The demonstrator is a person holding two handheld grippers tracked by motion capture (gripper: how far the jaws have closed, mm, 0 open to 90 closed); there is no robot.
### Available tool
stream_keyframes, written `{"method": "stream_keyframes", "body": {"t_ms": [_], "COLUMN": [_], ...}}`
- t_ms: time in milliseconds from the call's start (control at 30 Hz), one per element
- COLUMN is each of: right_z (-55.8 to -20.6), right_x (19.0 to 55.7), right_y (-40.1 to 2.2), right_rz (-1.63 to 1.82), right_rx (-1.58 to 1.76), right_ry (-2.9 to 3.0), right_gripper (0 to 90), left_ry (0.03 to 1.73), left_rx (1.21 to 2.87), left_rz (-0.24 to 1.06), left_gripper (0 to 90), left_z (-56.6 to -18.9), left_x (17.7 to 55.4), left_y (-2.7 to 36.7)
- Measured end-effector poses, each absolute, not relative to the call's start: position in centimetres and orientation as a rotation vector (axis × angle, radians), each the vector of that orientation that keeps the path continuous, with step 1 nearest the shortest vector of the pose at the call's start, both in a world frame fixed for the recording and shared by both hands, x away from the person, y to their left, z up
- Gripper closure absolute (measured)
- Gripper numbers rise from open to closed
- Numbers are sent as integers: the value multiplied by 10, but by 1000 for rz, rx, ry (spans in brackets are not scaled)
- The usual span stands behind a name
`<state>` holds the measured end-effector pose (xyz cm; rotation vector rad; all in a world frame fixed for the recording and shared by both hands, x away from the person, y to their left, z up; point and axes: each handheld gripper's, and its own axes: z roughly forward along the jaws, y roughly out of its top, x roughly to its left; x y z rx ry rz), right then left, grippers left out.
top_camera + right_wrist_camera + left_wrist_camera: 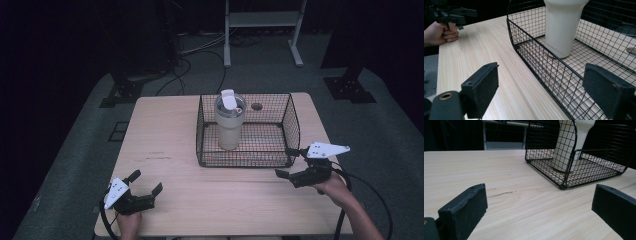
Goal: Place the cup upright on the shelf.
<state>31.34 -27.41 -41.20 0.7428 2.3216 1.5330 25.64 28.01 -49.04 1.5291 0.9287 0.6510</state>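
Nearest us, our left gripper (147, 183) rests low over the wooden surface (165, 175), fingers spread and empty. Our right gripper (287, 162) sits just beside the wire basket (292, 120), fingers spread too. A cream tumbler (229, 122) stands upright inside the basket.

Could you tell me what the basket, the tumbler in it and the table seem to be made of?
Basket: thin black wire, probably coated metal, given its open square grid.
Tumbler: smooth matte cream body, plastic or coated metal; I can't tell which.
Table: pale wood or wood-look laminate, with visible straight grain lines.
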Motion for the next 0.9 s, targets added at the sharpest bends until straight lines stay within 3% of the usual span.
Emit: {"method": "stream_keyframes", "body": {"t_ms": [900], "right_z": [-455], "right_x": [289], "right_y": [-298], "right_rz": [1547], "right_rx": [851], "right_ry": [2279], "right_gripper": [130], "left_ry": [930], "left_rx": [1544], "left_rz": [661], "left_gripper": [0], "left_z": [-490], "left_x": [256], "left_y": [278]}}
